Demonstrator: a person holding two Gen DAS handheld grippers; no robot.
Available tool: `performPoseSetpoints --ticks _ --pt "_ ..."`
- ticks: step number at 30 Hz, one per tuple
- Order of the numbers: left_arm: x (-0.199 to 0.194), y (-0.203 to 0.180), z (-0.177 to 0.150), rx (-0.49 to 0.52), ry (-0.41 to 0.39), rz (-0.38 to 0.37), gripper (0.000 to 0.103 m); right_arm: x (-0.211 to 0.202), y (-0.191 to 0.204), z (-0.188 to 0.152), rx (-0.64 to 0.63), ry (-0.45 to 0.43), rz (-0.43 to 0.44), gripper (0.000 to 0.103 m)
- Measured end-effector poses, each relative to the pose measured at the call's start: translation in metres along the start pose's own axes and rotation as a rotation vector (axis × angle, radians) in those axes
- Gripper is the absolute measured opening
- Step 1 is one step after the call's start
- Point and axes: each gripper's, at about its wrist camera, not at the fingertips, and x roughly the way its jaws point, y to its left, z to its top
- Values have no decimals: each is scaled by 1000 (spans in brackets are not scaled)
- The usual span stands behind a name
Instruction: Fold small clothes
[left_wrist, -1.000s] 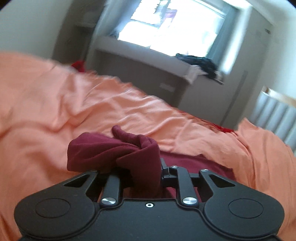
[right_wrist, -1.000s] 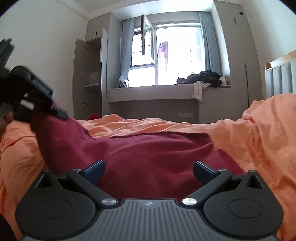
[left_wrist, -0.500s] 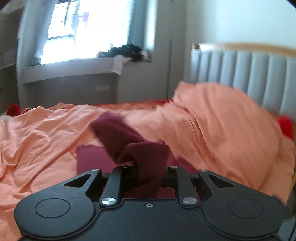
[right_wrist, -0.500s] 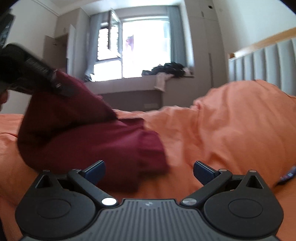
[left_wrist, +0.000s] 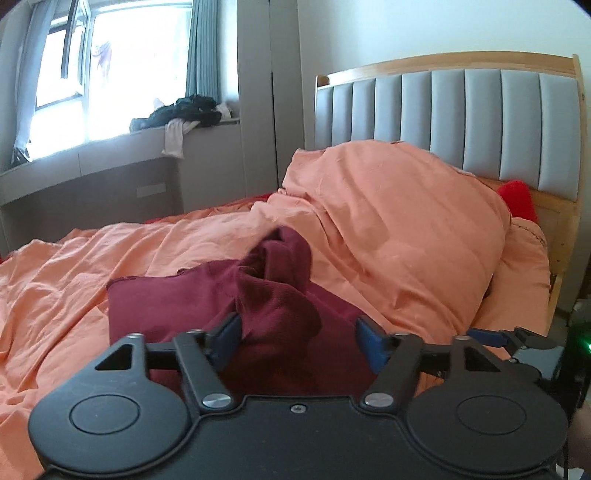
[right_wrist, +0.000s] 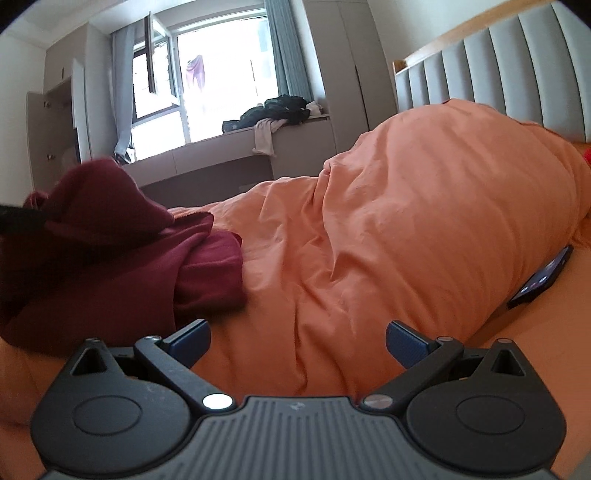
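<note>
Your left gripper (left_wrist: 297, 341) has let go: half a second ago its fingers were pinched on a bunch of the dark red garment (left_wrist: 236, 306), and now they stand spread wide with the cloth lying loose between them. One blue pad (left_wrist: 226, 334) touches the bunched fabric on its left side; the other pad is clear of it. The garment has come down onto the orange duvet (left_wrist: 388, 236), where before a fold of it hung lifted in the air. It lies partly folded, with a flat layer underneath and a twisted, rumpled lump on top that reaches toward the raised hump of the duvet.

Your right gripper (right_wrist: 297, 341) is spread wide too, as it was, and holds nothing. It hovers low over bare orange duvet, and in its view the garment (right_wrist: 122, 254) sits off to the left, just beside its left finger, piled in thick folds with a rolled edge facing the duvet hump. At the left edge of that view a dark part of your left tool lies against the cloth, too blurred to read.

A phone (right_wrist: 543, 278) with a lit screen rests at the foot of the duvet hump on the right. Behind the bed stands a grey padded headboard (left_wrist: 480, 118) in a wooden frame, and a heap of dark clothes (left_wrist: 181, 110) lies on the window ledge.
</note>
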Motion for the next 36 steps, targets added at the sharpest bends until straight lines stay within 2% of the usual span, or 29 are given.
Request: performPoseSetpoints --ticks 3,6,10,13,16,19,23,28,31,33,34,36 --pt "-9 -4 -4 19 -25 26 85 0 0 1 18 -1 17 103" --pt "-17 -7 -6 55 -39 94 94 -1 0 4 36 -8 37 103" --pt "-24 -2 -8 85 -35 159 94 -1 3 17 69 -39 99 103" --pt "-20 7 -11 49 9 162 88 1 7 35 114 -74 178 103" --pt "-13 11 -16 32 44 159 79 7 11 53 169 -80 295 103" --pt "-10 3 -23 97 54 185 68 20 14 67 228 -32 415 103" --pt "-8 -12 -39 208 94 206 65 40 7 69 387 65 561 103" --pt "-7 -28 -53 275 118 208 65 57 4 63 477 128 586 103" --pt "-7 -27 -53 236 138 165 64 72 8 69 485 143 618 103" --pt "-6 -25 -54 229 145 165 60 85 12 77 459 137 624 102" --pt "-7 -25 -54 223 143 171 58 91 15 80 442 141 614 100" --pt "-8 -23 -53 201 138 173 57 104 23 86 403 150 586 84"
